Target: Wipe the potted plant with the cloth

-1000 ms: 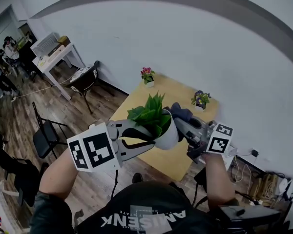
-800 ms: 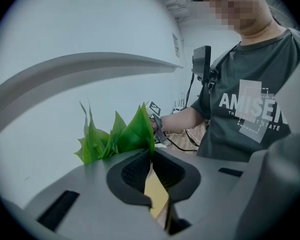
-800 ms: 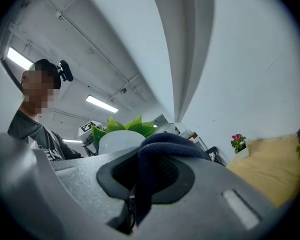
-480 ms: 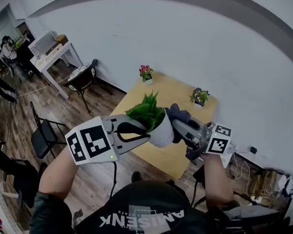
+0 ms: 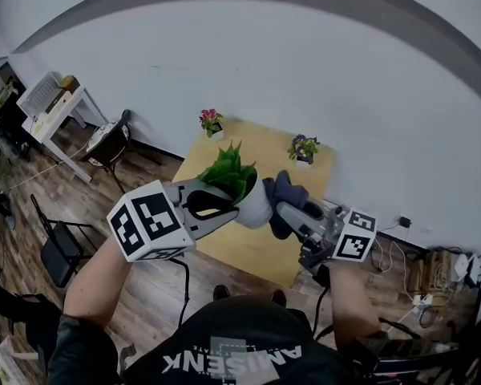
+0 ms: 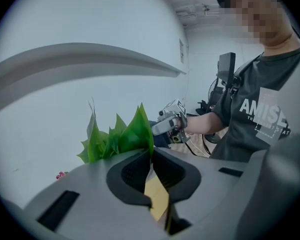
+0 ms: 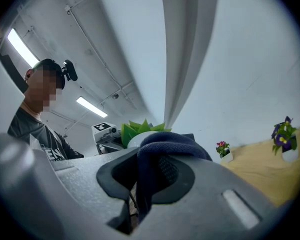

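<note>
The potted plant (image 5: 227,171) has green leaves in a white pot (image 5: 255,208) and hangs above the yellow table (image 5: 248,247). My left gripper (image 5: 239,201) comes in from the left and is shut on the pot's near rim. In the left gripper view its jaws nearly meet under the leaves (image 6: 121,136). From the right, my right gripper (image 5: 282,208) is shut on a dark blue cloth (image 5: 285,194), and the cloth lies against the pot's right side. In the right gripper view the cloth (image 7: 166,146) bulges over the jaws, and the plant (image 7: 139,128) shows behind it.
Two small flower pots stand at the table's far edge, one pink (image 5: 211,122) and one purple (image 5: 303,147). A dark chair (image 5: 106,139) and a white desk (image 5: 52,111) stand to the left by the wall. Cables and a power strip (image 5: 433,283) lie on the floor at right.
The head view has swung, so everything sits further left. The cloth has slid lower along the pot's right side. The left gripper keeps its hold on the pot.
</note>
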{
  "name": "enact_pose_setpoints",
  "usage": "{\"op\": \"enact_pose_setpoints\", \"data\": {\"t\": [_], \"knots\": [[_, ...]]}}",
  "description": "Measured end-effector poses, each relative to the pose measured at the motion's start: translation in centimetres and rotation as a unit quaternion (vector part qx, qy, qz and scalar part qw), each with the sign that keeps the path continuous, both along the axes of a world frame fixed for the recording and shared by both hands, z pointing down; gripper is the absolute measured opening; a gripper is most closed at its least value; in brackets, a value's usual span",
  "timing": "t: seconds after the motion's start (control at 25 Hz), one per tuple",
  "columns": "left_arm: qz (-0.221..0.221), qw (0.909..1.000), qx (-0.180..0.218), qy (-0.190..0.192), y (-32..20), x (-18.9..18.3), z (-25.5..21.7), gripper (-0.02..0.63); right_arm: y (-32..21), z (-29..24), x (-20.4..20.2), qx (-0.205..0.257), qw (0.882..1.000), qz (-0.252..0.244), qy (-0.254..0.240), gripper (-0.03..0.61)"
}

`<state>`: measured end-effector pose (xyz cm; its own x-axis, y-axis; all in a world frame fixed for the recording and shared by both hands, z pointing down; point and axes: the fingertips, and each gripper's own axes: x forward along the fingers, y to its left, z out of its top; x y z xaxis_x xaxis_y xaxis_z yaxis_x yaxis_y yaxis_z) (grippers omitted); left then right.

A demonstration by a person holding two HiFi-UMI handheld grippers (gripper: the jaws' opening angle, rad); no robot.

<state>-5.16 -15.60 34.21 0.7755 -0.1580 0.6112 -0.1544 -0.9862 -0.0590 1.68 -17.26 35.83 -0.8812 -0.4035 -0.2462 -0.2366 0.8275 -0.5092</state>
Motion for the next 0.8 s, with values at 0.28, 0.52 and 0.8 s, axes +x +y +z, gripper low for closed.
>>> {"op": "enact_pose_setpoints", "data": {"t": [0.28, 0.52, 0.8], "knots": [[0.016, 0.9998, -0.010, 0.006, -1.1, 1.7, 0.3, 0.017, 2.2, 0.2, -0.5, 0.011, 1.000, 0.019, 0.017, 0.044], [0.018, 0.9998, -0.012, 0.003, -1.7, 2.7, 0.6, 0.014, 3.5, 0.8, -2.0, 0.013, 0.999, 0.031, 0.042, 0.044], [0.017, 0.9996, -0.021, 0.004, -1.7, 3.5, 0.9, 0.009, 4.3, 2.0, -4.6, 0.013, 0.996, 0.035, 0.076, 0.044]]}}
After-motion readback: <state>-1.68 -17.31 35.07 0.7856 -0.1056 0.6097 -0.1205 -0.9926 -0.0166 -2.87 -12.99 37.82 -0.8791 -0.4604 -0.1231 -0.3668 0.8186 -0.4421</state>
